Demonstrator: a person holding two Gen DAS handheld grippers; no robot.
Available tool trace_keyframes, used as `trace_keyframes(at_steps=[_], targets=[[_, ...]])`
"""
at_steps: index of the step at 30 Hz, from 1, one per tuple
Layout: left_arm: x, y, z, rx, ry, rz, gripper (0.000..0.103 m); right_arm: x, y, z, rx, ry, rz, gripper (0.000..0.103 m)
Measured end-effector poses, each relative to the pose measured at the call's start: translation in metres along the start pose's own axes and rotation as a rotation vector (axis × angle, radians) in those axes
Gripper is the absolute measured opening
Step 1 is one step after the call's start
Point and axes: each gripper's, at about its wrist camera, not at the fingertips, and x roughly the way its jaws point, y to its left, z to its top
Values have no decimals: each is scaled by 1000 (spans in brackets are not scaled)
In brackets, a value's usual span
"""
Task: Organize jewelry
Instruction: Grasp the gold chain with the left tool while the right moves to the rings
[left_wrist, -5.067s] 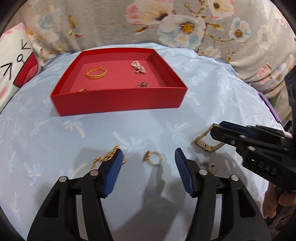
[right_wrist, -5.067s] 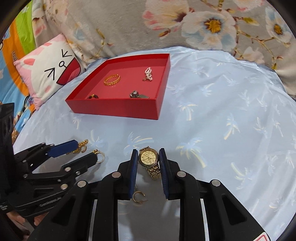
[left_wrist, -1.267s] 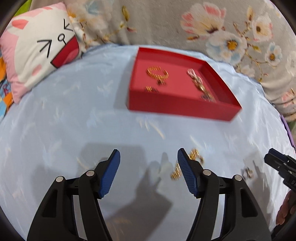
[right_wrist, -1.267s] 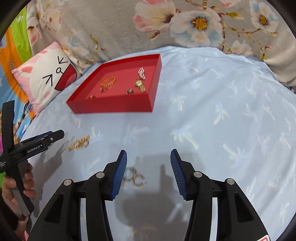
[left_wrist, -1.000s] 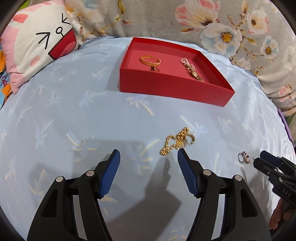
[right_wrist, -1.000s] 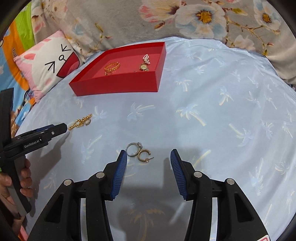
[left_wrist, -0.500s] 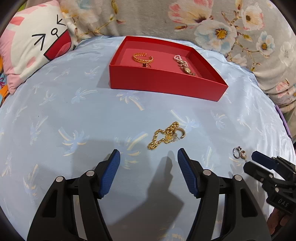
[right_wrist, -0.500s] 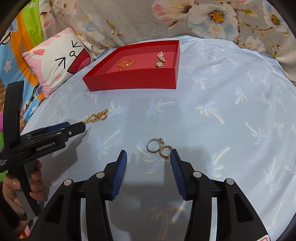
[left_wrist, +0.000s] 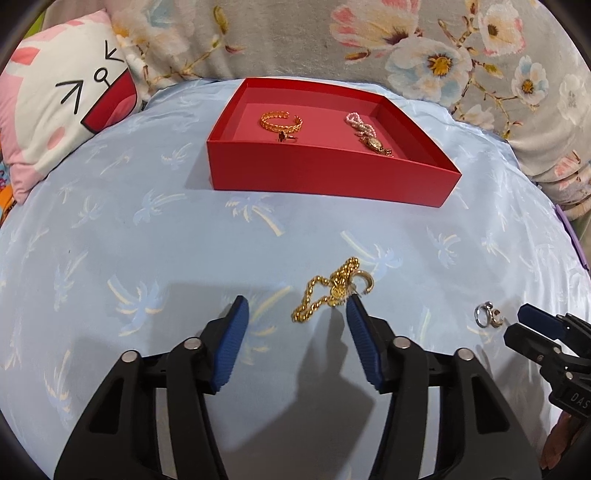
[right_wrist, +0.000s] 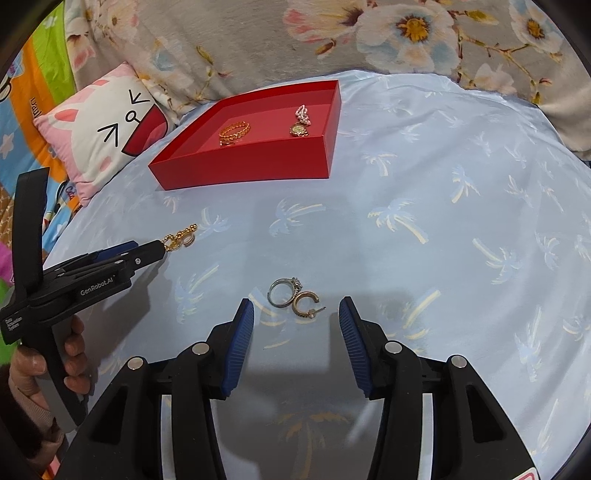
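A gold chain (left_wrist: 325, 291) with a hoop lies on the pale blue cloth, just ahead of my left gripper (left_wrist: 297, 308). Its jaws are closing, and the pads do not touch the chain. My right gripper (right_wrist: 296, 308) stands open over a silver ring (right_wrist: 282, 291) and a gold hoop earring (right_wrist: 304, 302), both just beyond its tips. Farther back sits the red tray (left_wrist: 332, 177), holding a gold bangle (left_wrist: 280, 121), a pearl bracelet (left_wrist: 360, 122), a watch (left_wrist: 375, 144) and a small ring (left_wrist: 286, 137).
A cat-face cushion (left_wrist: 62, 96) lies left of the tray and floral fabric (left_wrist: 332, 37) rises behind it. A hand (right_wrist: 37, 365) holds the left gripper's handle at the lower left of the right wrist view.
The left gripper's jaws have narrowed and its tips have come up to the gold chain. The right gripper has closed in on the ring and earring. The watch now lies in the tray.
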Motion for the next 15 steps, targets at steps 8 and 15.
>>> trace_keyframes(at_steps=[8,15], targets=[[8,-8,7,48,-1,3,8,8,5,8,-31,5,8,47],[4,-4,6,31,-12,-23,0,13,13,16,-45,2,29,47]])
